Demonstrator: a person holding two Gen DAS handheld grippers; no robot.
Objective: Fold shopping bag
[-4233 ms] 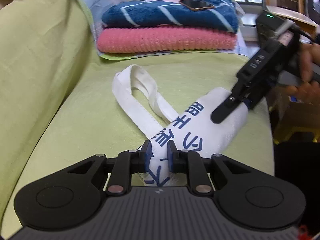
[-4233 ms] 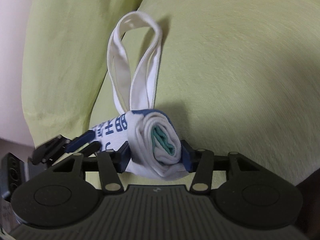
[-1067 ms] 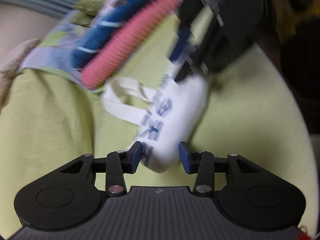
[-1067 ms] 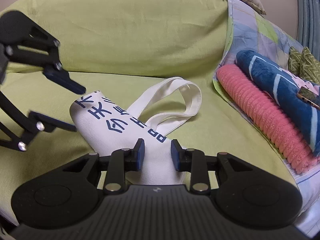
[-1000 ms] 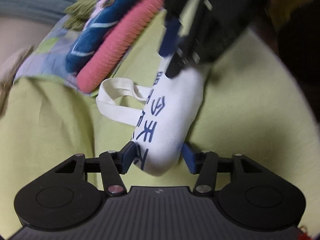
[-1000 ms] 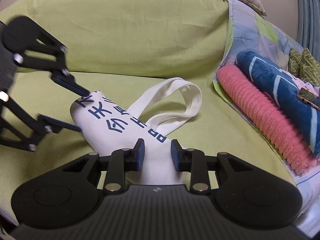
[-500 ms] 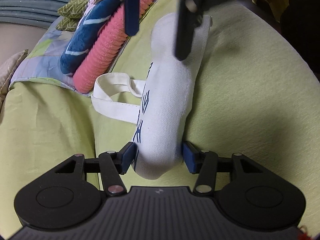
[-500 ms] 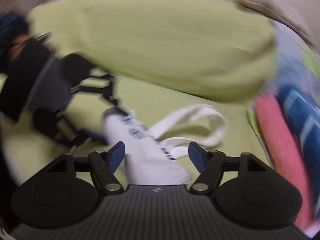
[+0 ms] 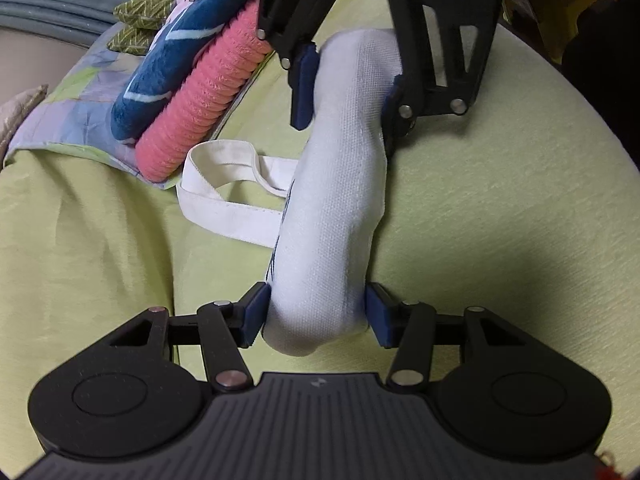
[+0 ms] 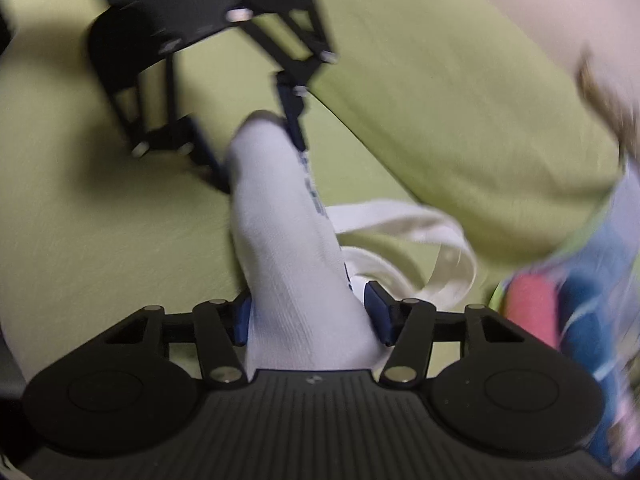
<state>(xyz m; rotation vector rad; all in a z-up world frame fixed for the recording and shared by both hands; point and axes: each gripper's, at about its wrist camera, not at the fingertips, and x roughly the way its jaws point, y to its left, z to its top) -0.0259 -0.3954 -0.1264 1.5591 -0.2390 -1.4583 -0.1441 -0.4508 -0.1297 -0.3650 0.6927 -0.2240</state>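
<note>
The white shopping bag (image 9: 332, 208), with blue print, is rolled into a long tube and lies on the green sofa seat (image 9: 500, 208). Its two handles (image 9: 216, 200) stick out to the side, near the towels. My left gripper (image 9: 316, 314) is shut on the near end of the roll, both blue pads pressing its sides. My right gripper (image 9: 348, 112) faces it from the far end, pads against the roll. In the blurred right wrist view my right gripper (image 10: 310, 318) holds the bag (image 10: 280, 220), with the handles (image 10: 440, 232) to the right and the left gripper (image 10: 260, 160) beyond.
A folded pink towel (image 9: 208, 92) under a blue patterned towel (image 9: 168, 64) lies on a pastel cloth (image 9: 80, 112), just beyond the handles. The sofa backrest (image 10: 460, 100) rises behind the bag. The seat's edge drops off at the right (image 9: 600, 120).
My right gripper let go of the roll's side, opened wide, swung round to the end opposite the left gripper and closed on it. The left gripper kept its hold.
</note>
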